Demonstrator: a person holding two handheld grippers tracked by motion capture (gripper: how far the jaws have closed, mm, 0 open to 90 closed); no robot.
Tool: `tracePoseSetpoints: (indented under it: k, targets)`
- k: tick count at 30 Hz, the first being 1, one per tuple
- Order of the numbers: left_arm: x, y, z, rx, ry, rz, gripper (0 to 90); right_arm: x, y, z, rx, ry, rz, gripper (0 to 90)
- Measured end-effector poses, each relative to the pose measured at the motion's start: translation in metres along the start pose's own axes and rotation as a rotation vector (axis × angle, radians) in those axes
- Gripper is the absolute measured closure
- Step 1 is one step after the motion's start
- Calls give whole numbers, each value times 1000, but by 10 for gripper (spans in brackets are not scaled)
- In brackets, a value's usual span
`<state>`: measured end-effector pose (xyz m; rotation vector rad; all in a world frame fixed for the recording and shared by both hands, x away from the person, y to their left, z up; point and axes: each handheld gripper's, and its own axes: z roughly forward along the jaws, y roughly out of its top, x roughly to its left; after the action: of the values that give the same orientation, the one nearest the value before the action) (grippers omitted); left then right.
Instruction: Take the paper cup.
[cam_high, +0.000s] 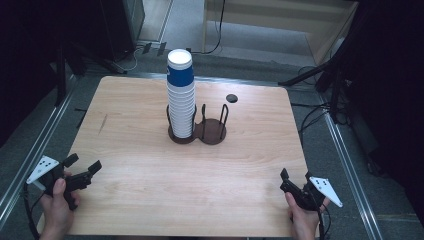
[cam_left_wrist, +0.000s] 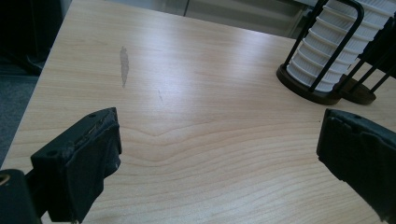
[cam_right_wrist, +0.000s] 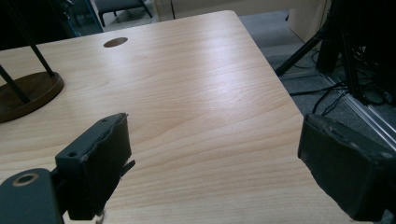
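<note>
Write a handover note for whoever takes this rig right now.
Left gripper: jaws open, empty, at the near left edge of the table.
Right gripper: jaws open, empty, at the near right edge.
Cup stack: tall, white with a blue cup on top, standing in the left ring of the two-ring holder at mid-table. Right ring is empty.
Done: nothing that can be seen; no cup is off the stack.
Left: probably to move cups from the stack, perhaps into the empty ring.

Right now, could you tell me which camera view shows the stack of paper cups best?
The high view: the whole stack of paper cups stands upright in the left ring of the dark holder, blue cup on top. The left gripper view catches just its lower white cups behind the holder's bars. The right gripper view gives the holder's empty base.
</note>
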<state>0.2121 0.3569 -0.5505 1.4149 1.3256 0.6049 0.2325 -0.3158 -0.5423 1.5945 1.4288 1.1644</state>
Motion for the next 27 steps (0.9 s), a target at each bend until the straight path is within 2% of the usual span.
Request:
tracePoseSetpoints:
  k: [4, 6, 11, 16, 19, 21, 23, 27]
  targets:
    - [-1, 0, 0, 8, -1, 6, 8, 2, 1, 1, 12, -12, -15, 98]
    - [-1, 0, 0, 10, -2, 10, 8, 3, 1, 1, 13, -1, -41, 98]
    - [-2, -1, 0, 10, -2, 11, 8, 6, 3, 2, 20, -15, -77, 109]
    - [-4, -2, 0, 13, -5, 20, 8, 13, 8, -1, 5, -30, -68, 123]
    - [-4, -2, 0, 16, -2, 20, 8, 24, 14, -5, -8, -16, -89, 124]
    - [-4, -2, 0, 22, -1, 24, 8, 31, 21, -8, -16, 14, -73, 124]
    - [-4, -2, 1, 24, -3, 27, 8, 38, 27, -10, -21, 29, -78, 125]
    - [-5, -2, 2, 24, -6, 32, 8, 58, 41, -10, -35, 93, -79, 129]
